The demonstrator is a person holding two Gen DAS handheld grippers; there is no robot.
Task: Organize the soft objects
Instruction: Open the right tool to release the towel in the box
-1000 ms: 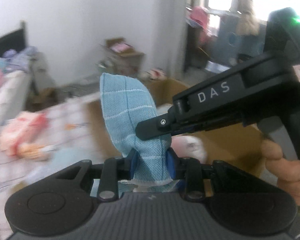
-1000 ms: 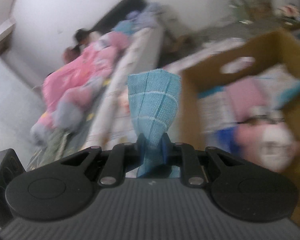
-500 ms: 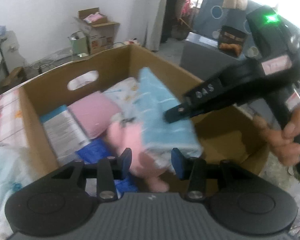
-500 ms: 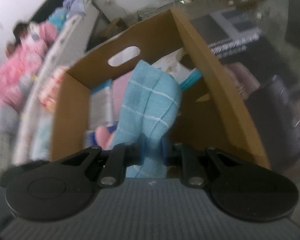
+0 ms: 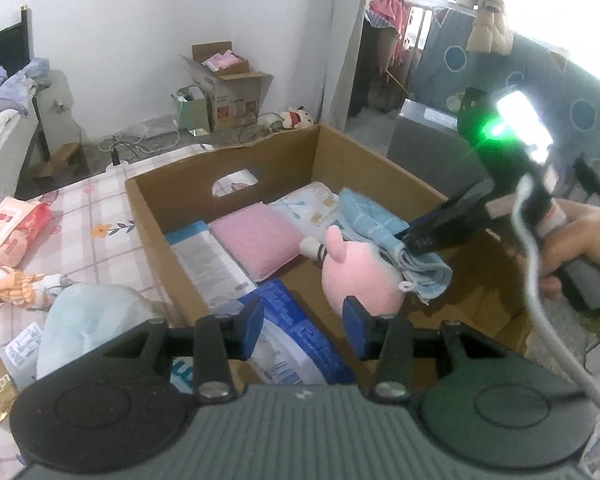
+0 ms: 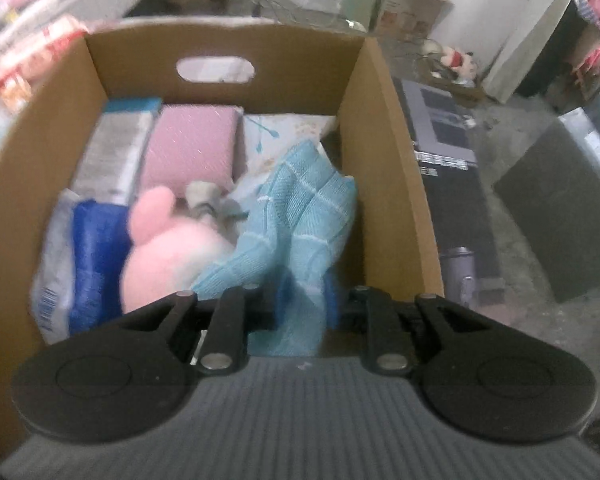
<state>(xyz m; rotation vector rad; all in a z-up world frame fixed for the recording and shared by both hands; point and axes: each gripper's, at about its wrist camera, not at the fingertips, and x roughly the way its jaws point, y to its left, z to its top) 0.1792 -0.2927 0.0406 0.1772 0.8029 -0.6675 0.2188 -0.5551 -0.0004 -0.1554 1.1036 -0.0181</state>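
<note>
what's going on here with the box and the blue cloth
A person with a gripper in each hand is packing soft things into a cardboard box. The right gripper has lowered a light blue towel inside, beside a pink plush toy; its jaws are opening with the towel between them. The left gripper hangs open and empty over the box's near edge.

In the left wrist view, the cardboard box (image 5: 152,216) holds a plush toy (image 5: 360,276) in its middle, with a towel (image 5: 380,228) touching its right side. A flat cushion (image 5: 256,236) lies behind the toy, a wipes pack (image 5: 296,328) before it. Left of the box, a snack packet (image 5: 8,240) lies on the bed (image 5: 92,216).
</note>
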